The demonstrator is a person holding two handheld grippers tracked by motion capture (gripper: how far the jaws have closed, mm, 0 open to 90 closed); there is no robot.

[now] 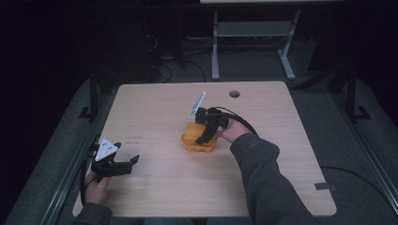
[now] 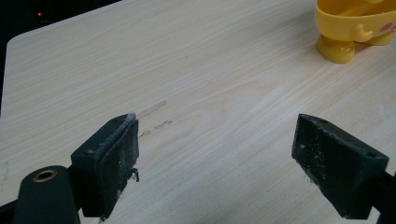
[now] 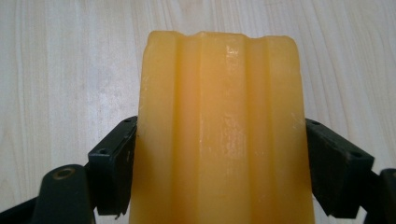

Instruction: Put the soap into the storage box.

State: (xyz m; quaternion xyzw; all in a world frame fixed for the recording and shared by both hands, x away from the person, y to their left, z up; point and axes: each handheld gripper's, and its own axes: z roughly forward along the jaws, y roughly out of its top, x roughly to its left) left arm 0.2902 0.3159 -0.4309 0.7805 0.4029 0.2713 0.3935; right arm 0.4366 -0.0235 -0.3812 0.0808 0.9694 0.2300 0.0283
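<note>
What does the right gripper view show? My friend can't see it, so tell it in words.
A ridged yellow plastic piece stands between the right gripper's two black jaws, which press against its sides. Behind it lies the pale wooden table.

The left claw (image 2: 215, 154) gapes wide above the wooden table (image 2: 187, 70), yellow toy (image 2: 355, 28) far off.

My right tongs (image 1: 206, 133) sit near the middle of the frame in the high view, on the toy container (image 1: 199, 140), which stands on the table (image 1: 155, 103) just right of centre. In my right gripper view the container rises between my jaws, one at each of its sides. My left tongs (image 1: 124, 164) lie at the lower left of the high view, over the table, well apart from the container. In my left gripper view the container stands at the upper right corner.
</note>
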